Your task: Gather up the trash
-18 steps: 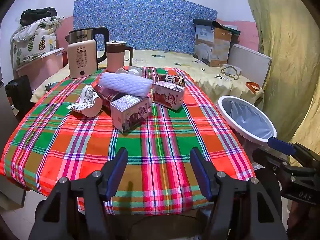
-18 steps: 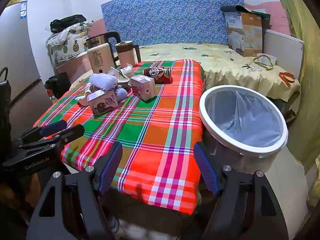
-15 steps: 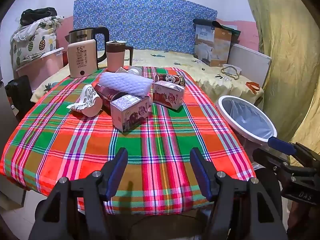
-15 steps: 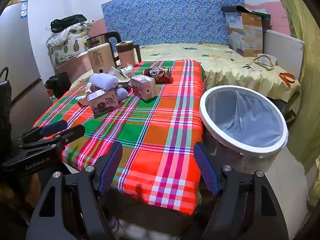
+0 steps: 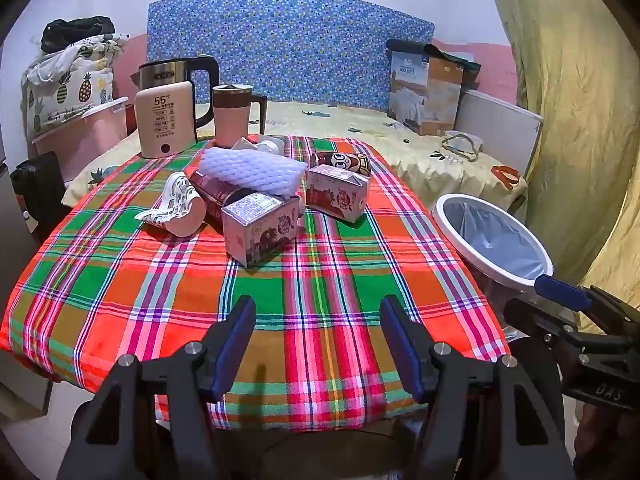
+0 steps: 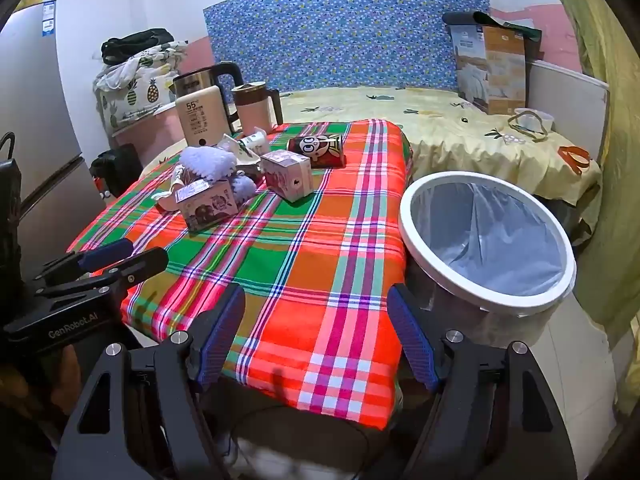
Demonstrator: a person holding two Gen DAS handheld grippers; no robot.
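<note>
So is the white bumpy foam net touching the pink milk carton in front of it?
Touching. In the left wrist view the white foam net droops onto the pink carton's top edge, no gap showing.

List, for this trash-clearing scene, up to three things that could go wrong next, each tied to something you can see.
1. The foam net lies on top of the red can; grabbing either may tumble the pile.
2. The kettle and mug stand right behind the trash, so a far reach might knock them.
3. The bin sits beside the table, off its edge; a carton released early could miss it.
</note>
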